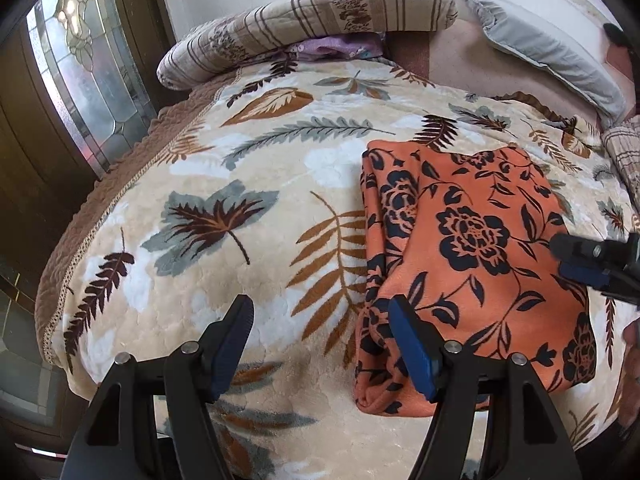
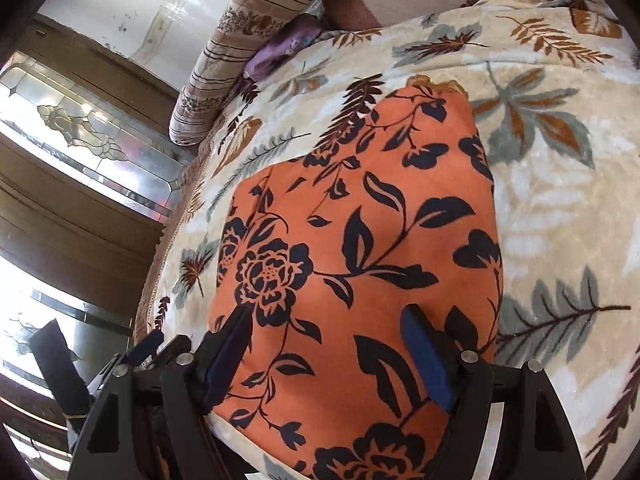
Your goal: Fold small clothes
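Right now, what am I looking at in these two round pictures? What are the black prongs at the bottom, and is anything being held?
There is no robot here: a person holds one two-finger gripper in each hand, with a wide-angle camera on each looking forward along its fingers. That is why each picture shows black prongs with blue pads at the bottom. One picture comes from the left gripper, the other from the right gripper. Both look down at a bed covered by a leaf-patterned blanket. On it lies a folded orange garment with dark flowers. Both grippers are open and hold nothing. The right one is over the garment, the left by its edge.
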{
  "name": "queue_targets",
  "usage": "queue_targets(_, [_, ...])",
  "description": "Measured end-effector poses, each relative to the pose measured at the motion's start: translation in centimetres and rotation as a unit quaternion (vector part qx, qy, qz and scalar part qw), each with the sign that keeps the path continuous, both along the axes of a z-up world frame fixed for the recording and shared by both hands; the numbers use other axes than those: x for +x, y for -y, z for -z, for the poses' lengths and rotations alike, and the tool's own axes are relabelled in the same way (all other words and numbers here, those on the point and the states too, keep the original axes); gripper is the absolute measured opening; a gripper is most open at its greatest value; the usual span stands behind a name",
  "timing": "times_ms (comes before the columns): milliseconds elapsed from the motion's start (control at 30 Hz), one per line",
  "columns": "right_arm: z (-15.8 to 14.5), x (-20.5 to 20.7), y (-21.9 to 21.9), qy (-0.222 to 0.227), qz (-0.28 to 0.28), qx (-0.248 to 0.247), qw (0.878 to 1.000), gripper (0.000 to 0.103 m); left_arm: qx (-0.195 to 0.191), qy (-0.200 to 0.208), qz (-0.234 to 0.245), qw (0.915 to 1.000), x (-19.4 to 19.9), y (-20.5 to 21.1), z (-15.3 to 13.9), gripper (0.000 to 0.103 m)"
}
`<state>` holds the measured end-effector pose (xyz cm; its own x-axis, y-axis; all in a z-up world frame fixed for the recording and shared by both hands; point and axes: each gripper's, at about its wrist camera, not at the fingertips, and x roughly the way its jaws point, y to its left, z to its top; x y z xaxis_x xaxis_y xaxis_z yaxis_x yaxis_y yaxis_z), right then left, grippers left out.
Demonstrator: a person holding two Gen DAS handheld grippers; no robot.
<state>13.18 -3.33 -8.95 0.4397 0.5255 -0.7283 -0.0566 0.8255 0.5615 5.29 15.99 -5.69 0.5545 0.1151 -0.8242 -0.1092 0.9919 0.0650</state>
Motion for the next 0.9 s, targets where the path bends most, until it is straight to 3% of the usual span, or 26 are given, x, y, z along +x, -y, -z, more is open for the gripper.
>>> queue_targets(133, [-2.1,-1.5,-0.1,0.022,-0.01,0.007,1.0,0.08,0.001,0.004,-0.004,1.0,-0.2,0.1,-0.4,0.071])
queue_targets(267, [1.1,-2.2,-0.1,-0.01,-0.029,-0.003,1.0,0.081,-0.006,-0.002,-0.005,1.0,0.0,0.1,-0.3,0.071])
queue_targets(400, [-0.3,-2.8,0.5,0.004,-0.01,0.011,1.0,0.081,-0.021,-0.008,-0.003,0.9997,0.1,-0.1,0.0,0.071])
queue_targets(500, [-1.5,-3.5,1.5,0.025,0.002,0.013,1.0,0.081,-0.064,-0.012,-0.009,0.9979,0.3,-0.9,0.3,0.071])
queue_targets(600, [-1.3,-4.1,4.4,0.03,0.038,0.018,0.999,0.081,-0.119,-0.014,-0.003,0.9928,1.2,-2.1,0.8,0.08])
queue_targets(767, [1.6,-2.0,9.1,-0.015,0.091,0.064,0.994,0.081,-0.234,-0.041,0.017,0.9713,4.8,-4.2,3.2,0.082])
queue_targets(900, [3.3,0.0,8.9,-0.04,0.082,0.095,0.991,0.081,-0.225,-0.054,0.043,0.972,6.1,-3.1,4.2,0.082])
